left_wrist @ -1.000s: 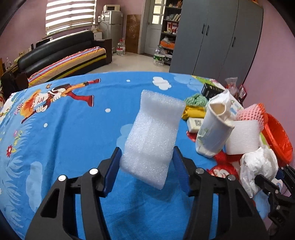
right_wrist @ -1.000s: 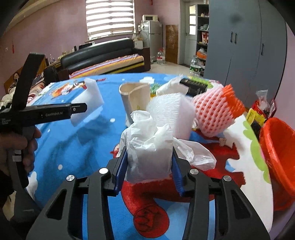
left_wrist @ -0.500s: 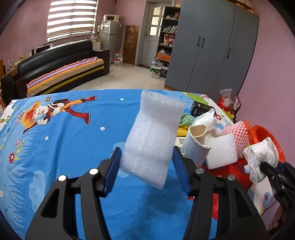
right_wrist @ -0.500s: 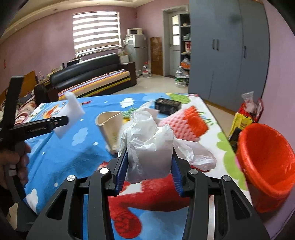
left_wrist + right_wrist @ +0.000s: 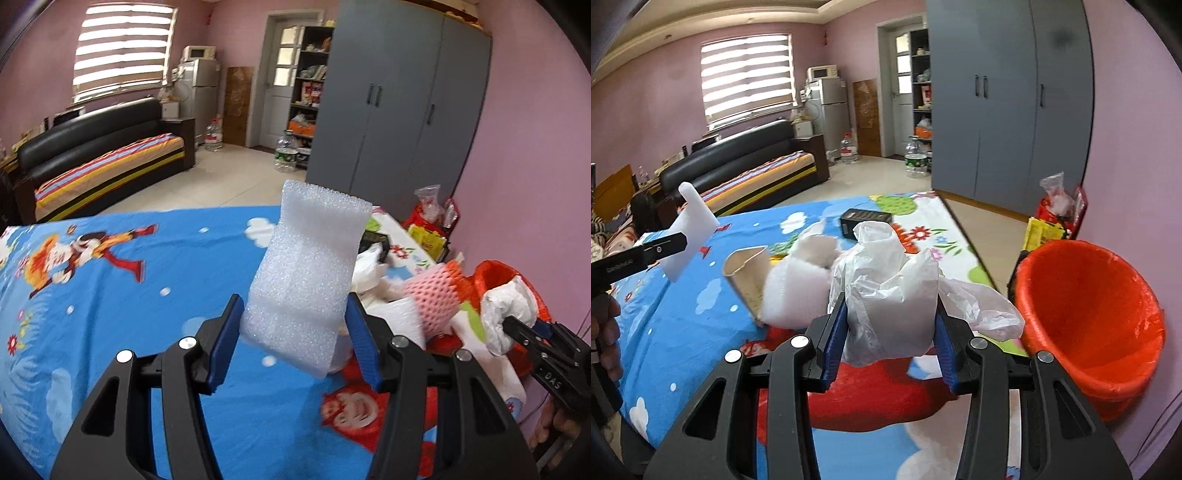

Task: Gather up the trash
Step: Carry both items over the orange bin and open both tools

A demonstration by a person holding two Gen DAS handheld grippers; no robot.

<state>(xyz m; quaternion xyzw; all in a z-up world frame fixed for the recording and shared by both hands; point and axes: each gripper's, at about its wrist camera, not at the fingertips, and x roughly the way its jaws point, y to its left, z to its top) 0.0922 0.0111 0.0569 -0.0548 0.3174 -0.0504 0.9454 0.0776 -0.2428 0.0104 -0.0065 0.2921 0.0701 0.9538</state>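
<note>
In my left hand-held gripper I have a white foam block, pinched by its lower end between the blue pads, jaws about half spread. It looks very light and spongy; I judge it will dent before it slips, so a hold across the flat sides low down suits it, with the tall upper part free above the bed.

My right hand-held gripper is closed narrower on a crumpled white plastic bag. I judge the bag weightless, slick and limp, so the bunched middle is the place to squeeze; a loose tail hangs out to the right and could snag.

Just past the bag, on the cartoon sheet, lie a paper cup on its side and a white foam wad touching it, and farther back a small black box.

To the right, beside the bed edge and below it, stands the orange bin, mouth tilted toward me, with nothing showing inside.
</note>
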